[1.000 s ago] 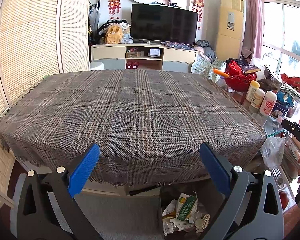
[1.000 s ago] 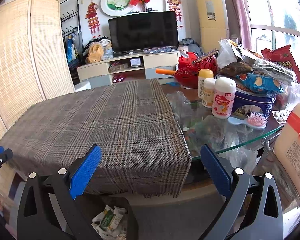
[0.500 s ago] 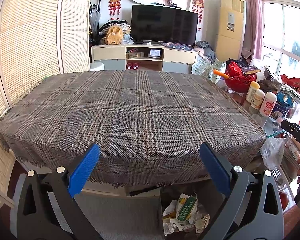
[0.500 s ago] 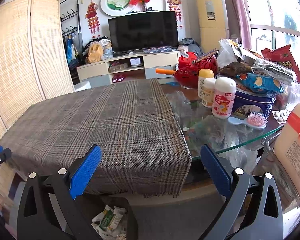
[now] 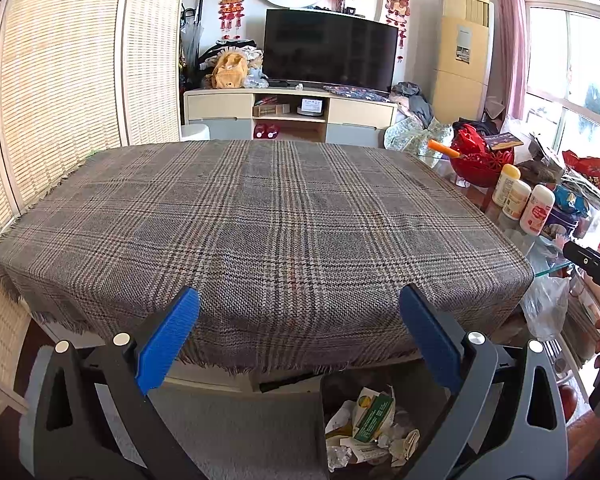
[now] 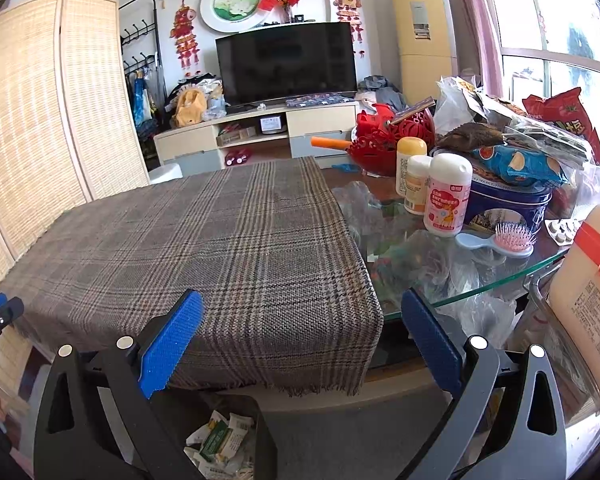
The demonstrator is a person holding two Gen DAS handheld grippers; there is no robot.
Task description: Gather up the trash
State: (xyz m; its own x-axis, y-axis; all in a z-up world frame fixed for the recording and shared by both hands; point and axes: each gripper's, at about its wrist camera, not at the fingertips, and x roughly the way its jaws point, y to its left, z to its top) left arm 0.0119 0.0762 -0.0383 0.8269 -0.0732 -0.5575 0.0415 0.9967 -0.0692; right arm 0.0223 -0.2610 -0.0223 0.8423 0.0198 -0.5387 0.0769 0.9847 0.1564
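A dark trash bin (image 5: 332, 392) stands on the floor below the table's near edge, holding crumpled wrappers and a green-and-white carton (image 5: 370, 414). It also shows in the right wrist view (image 6: 260, 412) with the wrappers (image 6: 220, 440) inside. My left gripper (image 5: 300, 344) is open and empty, held above the bin in front of the plaid tablecloth (image 5: 260, 220). My right gripper (image 6: 302, 346) is open and empty, held at the cloth's right corner. No trash lies on the cloth.
A glass table (image 6: 480, 280) right of the cloth carries white bottles (image 6: 446, 196), a blue tin (image 6: 508, 200), a hairbrush (image 6: 500, 240), snack bags (image 6: 560, 116), a red basket (image 6: 384, 140) and clear plastic bags (image 6: 420, 256). A woven screen (image 5: 60, 80) stands left.
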